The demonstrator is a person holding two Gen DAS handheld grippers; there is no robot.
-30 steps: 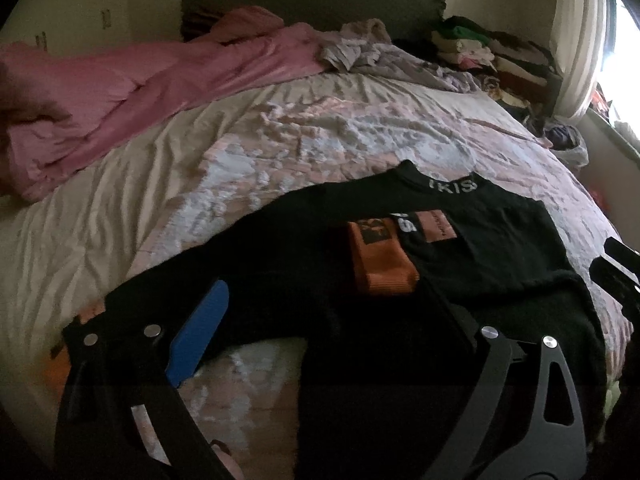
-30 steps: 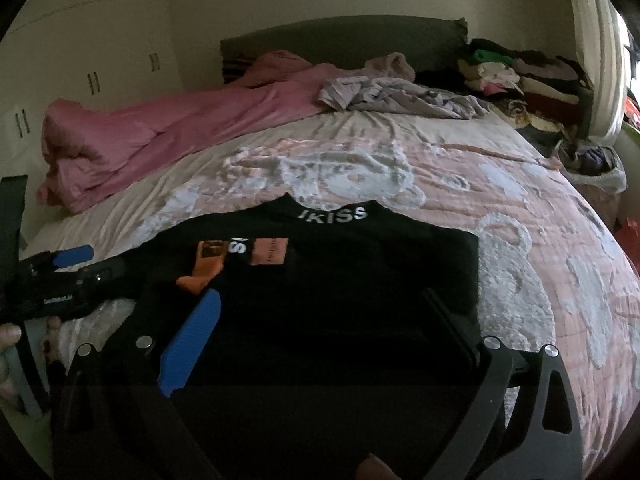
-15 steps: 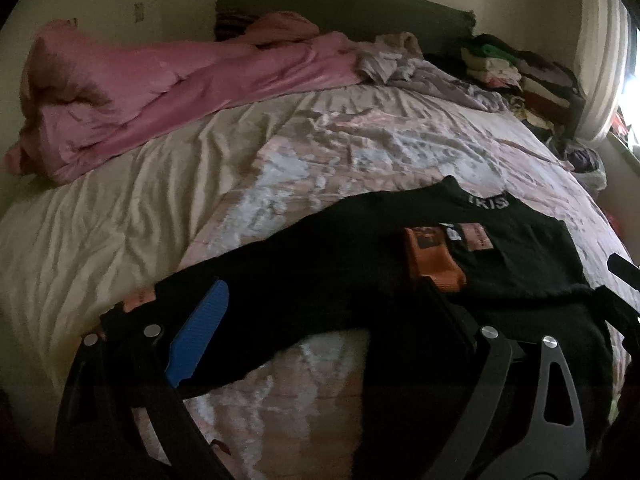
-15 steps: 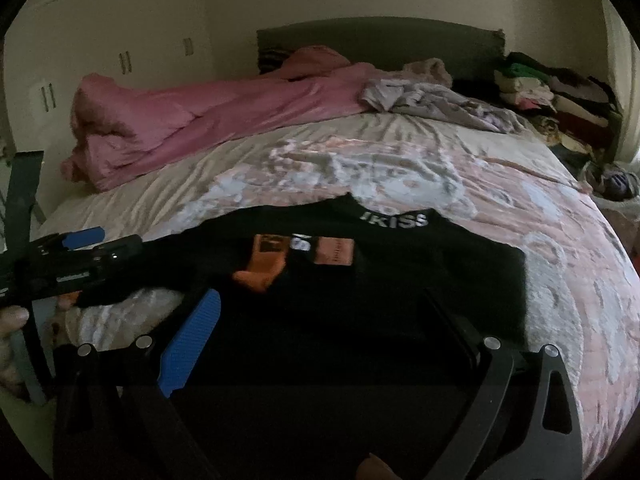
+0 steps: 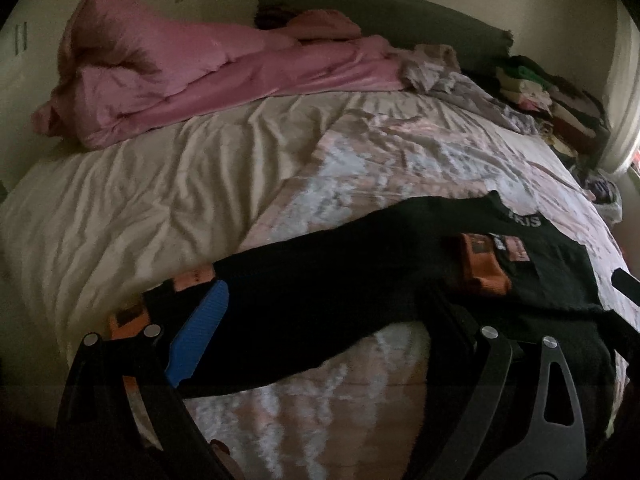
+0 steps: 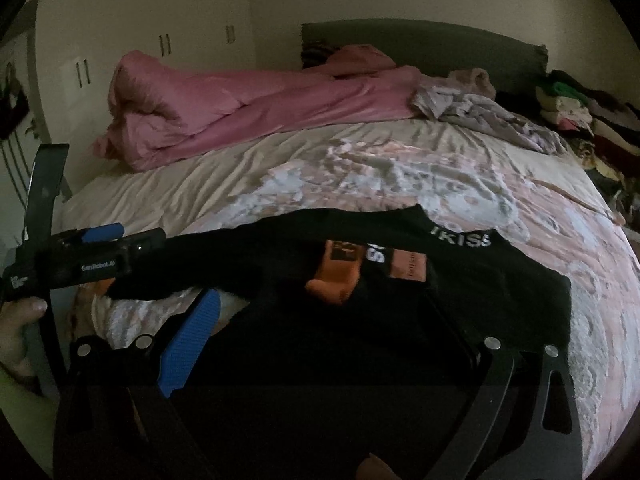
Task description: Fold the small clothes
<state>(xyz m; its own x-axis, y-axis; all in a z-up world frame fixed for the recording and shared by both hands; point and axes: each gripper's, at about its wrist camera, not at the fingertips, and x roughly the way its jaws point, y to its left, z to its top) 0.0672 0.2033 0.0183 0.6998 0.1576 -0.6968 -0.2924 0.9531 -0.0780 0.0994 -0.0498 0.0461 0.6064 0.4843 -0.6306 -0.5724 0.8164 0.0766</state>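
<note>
While both cameras take in the bed with its pink duvet bunched along the far edge, only the right wrist view shows the white wardrobe doors beyond the bed's left side and the person's hand gripping the left gripper's handle. The black sweater lies flat on the patterned blanket near the bed's front edge, its collar lettering (reading "IKISS") facing up, an orange cuff folded onto its chest. One sleeve stretches out toward the bed's left edge. The left gripper has its fingers spread wide over that sleeve, holding nothing. The right gripper is likewise spread, released, above the sweater's lower body.
</note>
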